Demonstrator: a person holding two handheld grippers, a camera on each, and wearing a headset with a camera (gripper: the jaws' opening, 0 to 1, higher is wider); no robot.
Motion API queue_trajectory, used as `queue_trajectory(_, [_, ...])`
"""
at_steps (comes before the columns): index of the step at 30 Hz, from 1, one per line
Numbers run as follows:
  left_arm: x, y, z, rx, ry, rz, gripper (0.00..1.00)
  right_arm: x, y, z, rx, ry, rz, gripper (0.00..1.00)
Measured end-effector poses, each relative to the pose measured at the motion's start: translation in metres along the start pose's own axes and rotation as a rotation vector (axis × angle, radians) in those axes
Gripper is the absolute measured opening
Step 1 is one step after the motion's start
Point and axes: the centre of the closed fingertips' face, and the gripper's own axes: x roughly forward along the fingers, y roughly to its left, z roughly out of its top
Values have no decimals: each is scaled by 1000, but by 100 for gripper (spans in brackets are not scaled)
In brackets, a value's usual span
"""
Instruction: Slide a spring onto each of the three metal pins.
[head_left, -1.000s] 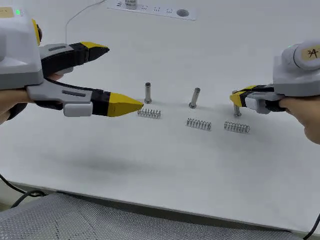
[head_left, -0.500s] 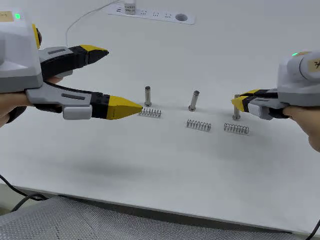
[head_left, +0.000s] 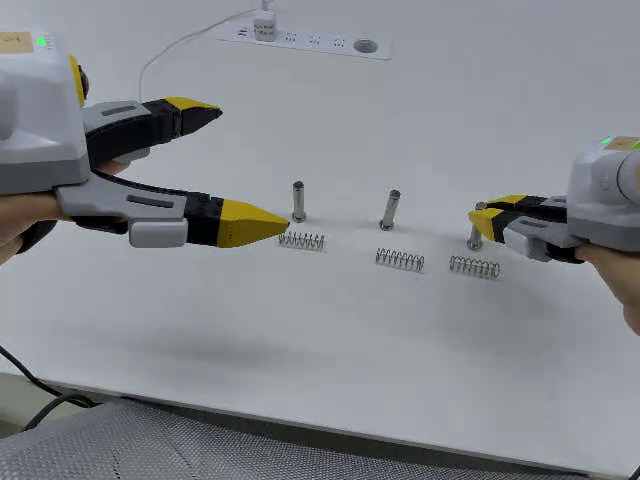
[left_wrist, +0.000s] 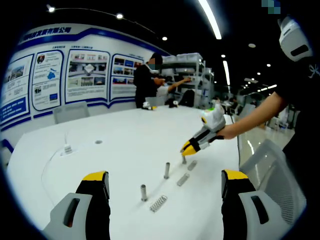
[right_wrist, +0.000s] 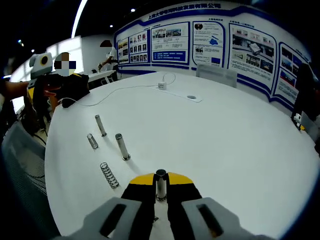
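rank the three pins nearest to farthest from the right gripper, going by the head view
From the right gripper:
1. right pin, between its jaws
2. middle pin, centre of the row
3. left pin, far end of the row

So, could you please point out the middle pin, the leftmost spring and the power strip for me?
middle pin (head_left: 390, 209): head view, middle of its shaft.
leftmost spring (head_left: 302, 240): head view, its centre coils.
power strip (head_left: 310, 40): head view, its top face.

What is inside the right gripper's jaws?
The rightmost metal pin, upright with nothing slid onto it, clamped between the jaws. They cover the sides of its lower shaft.
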Motion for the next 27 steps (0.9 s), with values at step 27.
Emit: queue_trajectory(27, [3,-8,-3,-11,0,0,95,-9,-5,-8,29,-53,-48,10])
